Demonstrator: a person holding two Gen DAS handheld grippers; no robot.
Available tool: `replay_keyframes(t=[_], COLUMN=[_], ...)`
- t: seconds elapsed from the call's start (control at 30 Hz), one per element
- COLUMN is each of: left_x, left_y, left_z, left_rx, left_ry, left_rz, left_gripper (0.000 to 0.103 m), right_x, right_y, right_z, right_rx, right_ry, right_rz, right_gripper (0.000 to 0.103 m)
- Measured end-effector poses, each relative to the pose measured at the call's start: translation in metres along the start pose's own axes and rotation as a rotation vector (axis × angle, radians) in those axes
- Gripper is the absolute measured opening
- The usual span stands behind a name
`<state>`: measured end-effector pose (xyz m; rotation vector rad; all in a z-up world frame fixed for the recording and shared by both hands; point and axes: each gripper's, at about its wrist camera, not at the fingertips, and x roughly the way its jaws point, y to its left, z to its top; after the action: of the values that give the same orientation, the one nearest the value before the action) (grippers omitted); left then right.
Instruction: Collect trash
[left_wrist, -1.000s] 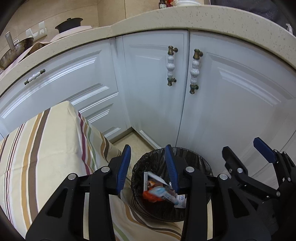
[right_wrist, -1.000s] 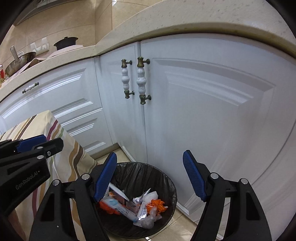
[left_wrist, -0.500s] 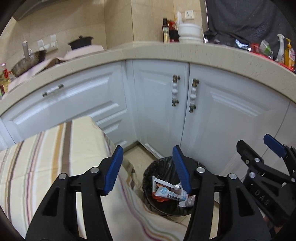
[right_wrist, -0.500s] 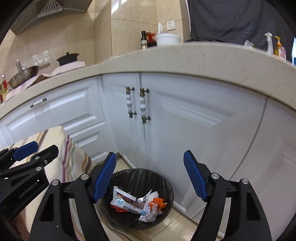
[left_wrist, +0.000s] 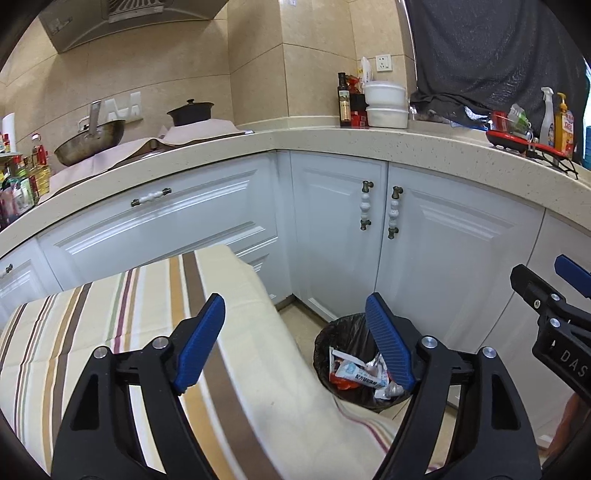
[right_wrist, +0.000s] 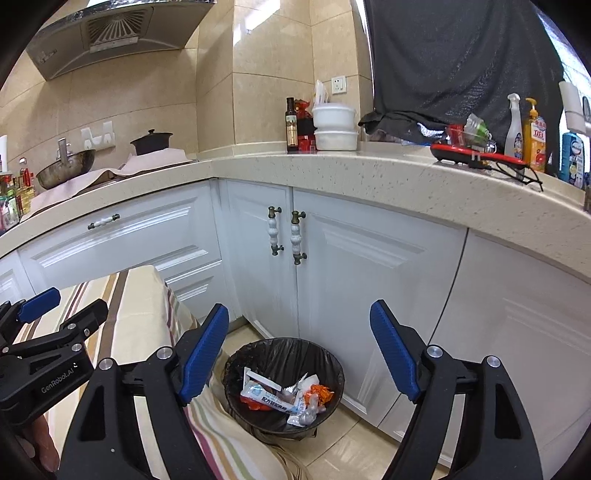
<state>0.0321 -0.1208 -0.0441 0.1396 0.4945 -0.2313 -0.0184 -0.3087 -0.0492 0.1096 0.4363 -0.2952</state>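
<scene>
Below, black-lined bin (right_wrist: 284, 384) holds crumpled wrappers (right_wrist: 286, 400) beside striped cloth (left_wrist: 122, 332).

Home kitchen, range hood (right_wrist: 110, 33), wok (right_wrist: 66, 171), white cabinets (right_wrist: 354, 280), speckled countertop (right_wrist: 332, 173)

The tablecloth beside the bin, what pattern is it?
Cream tablecloth with brown, tan and maroon stripes; clearest in the left wrist view.

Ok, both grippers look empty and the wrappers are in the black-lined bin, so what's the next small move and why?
Probably swing both back over the striped tablecloth to look for more trash. The left gripper, whose jaws have just been opening, and the right gripper are open with nothing between them, and the wrappers already lie in the black-lined round bin.
</scene>
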Motion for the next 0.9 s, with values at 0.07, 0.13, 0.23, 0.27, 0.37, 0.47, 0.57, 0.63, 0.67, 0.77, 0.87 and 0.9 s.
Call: replay_keyframes(t=[0.07, 0.13, 0.23, 0.27, 0.37, 0.47, 0.57, 0.63, 0.67, 0.77, 0.87, 0.9], left_x=[-0.009, -0.015, -0.023, -0.026, -0.035, -0.041, -0.044, -0.046, -0.047, -0.048, -0.050, -0.050], left_y=[0.004, 0.007, 0.011, 0.012, 0.013, 0.016, 0.017, 0.019, 0.020, 0.020, 0.020, 0.021], left_z=[-0.002, -0.002, -0.002, -0.002, -0.002, -0.002, -0.003, -0.003, -0.003, -0.003, -0.003, -0.003], left_rx=[-0.005, -0.008, -0.017, -0.021, -0.020, -0.025, -0.030, -0.035, -0.039, -0.040, -0.041, -0.040], left_ry=[-0.003, -0.009, -0.021, -0.027, -0.043, -0.055, -0.058, -0.058, -0.061, -0.064, -0.068, -0.068], left_rz=[0.002, 0.005, 0.006, 0.005, 0.000, -0.009, -0.013, -0.014, -0.014, -0.013, -0.013, -0.014], left_gripper=[0.079, 0.080, 0.081, 0.081, 0.081, 0.082, 0.083, 0.083, 0.083, 0.083, 0.084, 0.084], right_x=[-0.008, -0.016, -0.026, -0.028, -0.036, -0.042, -0.045, -0.046, -0.047, -0.048, -0.048, -0.048], right_y=[0.002, 0.005, 0.008, 0.009, 0.010, 0.013, 0.013, 0.014, 0.014, 0.014, 0.015, 0.015], right_z=[0.000, 0.000, 0.000, 0.001, 0.002, 0.002, 0.002, 0.001, 0.001, 0.000, -0.001, -0.001], right_rx=[-0.004, -0.007, -0.014, -0.017, -0.019, -0.026, -0.028, -0.029, -0.032, -0.031, -0.032, -0.031], right_ry=[-0.007, -0.013, -0.028, -0.032, -0.049, -0.061, -0.065, -0.067, -0.068, -0.068, -0.068, -0.070], right_rz=[0.001, 0.002, 0.001, 0.000, 0.000, -0.004, -0.005, -0.006, -0.008, -0.008, -0.009, -0.009], right_gripper=[0.077, 0.077, 0.077, 0.077, 0.077, 0.078, 0.078, 0.078, 0.078, 0.078, 0.078, 0.078])
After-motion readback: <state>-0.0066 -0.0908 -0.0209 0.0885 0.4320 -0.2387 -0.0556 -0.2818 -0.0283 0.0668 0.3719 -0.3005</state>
